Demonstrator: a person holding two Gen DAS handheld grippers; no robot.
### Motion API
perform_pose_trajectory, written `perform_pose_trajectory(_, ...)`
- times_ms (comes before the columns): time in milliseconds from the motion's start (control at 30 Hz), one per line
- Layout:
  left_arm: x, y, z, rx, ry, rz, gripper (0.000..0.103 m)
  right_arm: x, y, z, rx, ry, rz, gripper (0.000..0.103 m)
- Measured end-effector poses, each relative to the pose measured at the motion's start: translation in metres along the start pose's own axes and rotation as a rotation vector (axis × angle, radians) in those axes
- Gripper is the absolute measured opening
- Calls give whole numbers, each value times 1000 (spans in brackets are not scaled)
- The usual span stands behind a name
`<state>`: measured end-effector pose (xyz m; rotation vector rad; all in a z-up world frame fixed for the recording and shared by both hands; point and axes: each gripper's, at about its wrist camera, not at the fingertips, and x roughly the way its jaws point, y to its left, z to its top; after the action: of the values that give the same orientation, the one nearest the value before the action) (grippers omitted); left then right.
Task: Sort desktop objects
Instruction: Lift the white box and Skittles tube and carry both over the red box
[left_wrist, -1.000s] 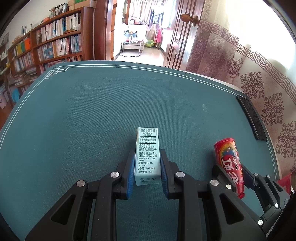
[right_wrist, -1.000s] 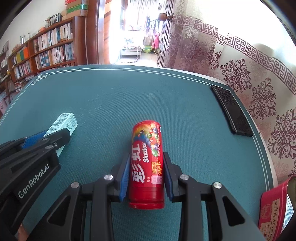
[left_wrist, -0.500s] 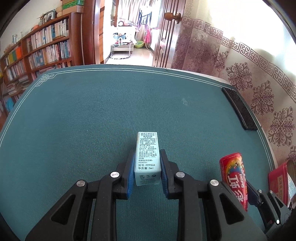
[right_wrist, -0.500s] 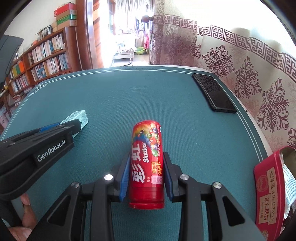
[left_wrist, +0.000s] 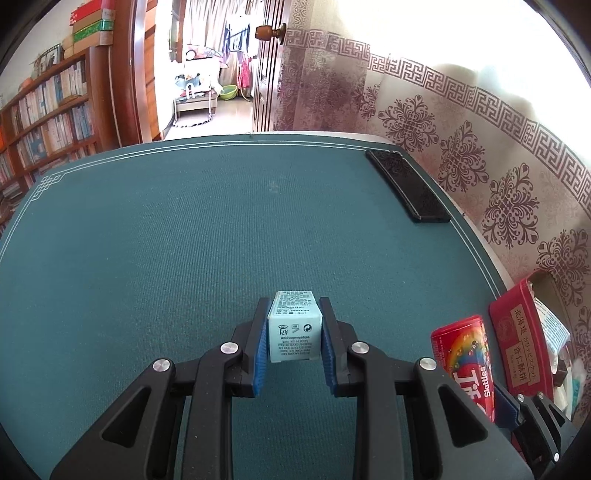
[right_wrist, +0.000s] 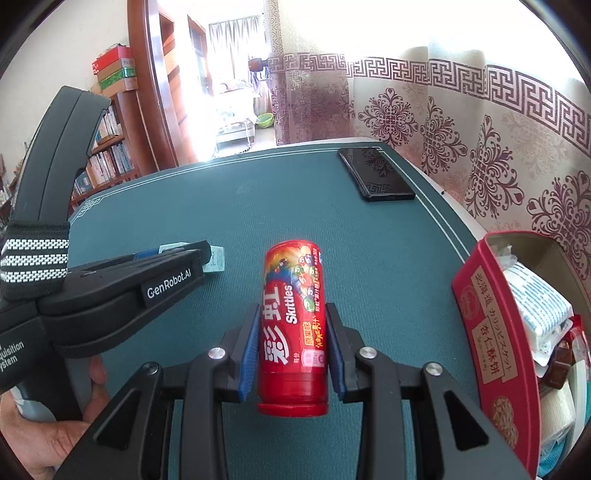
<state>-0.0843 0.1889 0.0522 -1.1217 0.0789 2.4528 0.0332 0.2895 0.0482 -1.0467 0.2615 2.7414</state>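
**Box and candy tube carried toward the red container**

The small box (left_wrist: 294, 328) sits clamped between the blue pads of the left gripper (left_wrist: 294, 345), held clear above the green tabletop (left_wrist: 147, 240). A second ago its long printed face was toward the camera; now its short end face is, so the gripper has rolled while travelling. To its right, the red candy tube (right_wrist: 293, 325) is pinched around its middle by the right gripper (right_wrist: 293, 349), cap end nearest the camera, also lifted off the cloth. The tube's grip looks unchanged across the frames.

What has changed most is the background. The black phone (right_wrist: 375, 179) lying near the table's far right edge has slid leftward and closer in both views, and the red container (right_wrist: 495, 343) at the right edge, barely a sliver a second ago, now shows its open top with white packets (right_wrist: 535, 306) inside. Both hands have swung rightward together.

For the sorting, this suggests both items are bound for that container: the tube is nearer, the box still over open table. Neither is above the opening yet.
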Motion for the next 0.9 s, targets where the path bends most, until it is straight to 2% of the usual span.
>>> perform_pose_trajectory(400,-34,-41,-10,76,-33,-87,27,-74,-52,-18,109,-121,-2,36)
perform_pose_trajectory(667,-68,-82,-20,155,-76,-146,27,-118,-96,-28,173,-199,-56,36)
perform_pose_trajectory(900,-89,-113,-34,217,-72,-216,27,-141,-137,-48,248,-221,-110,36)
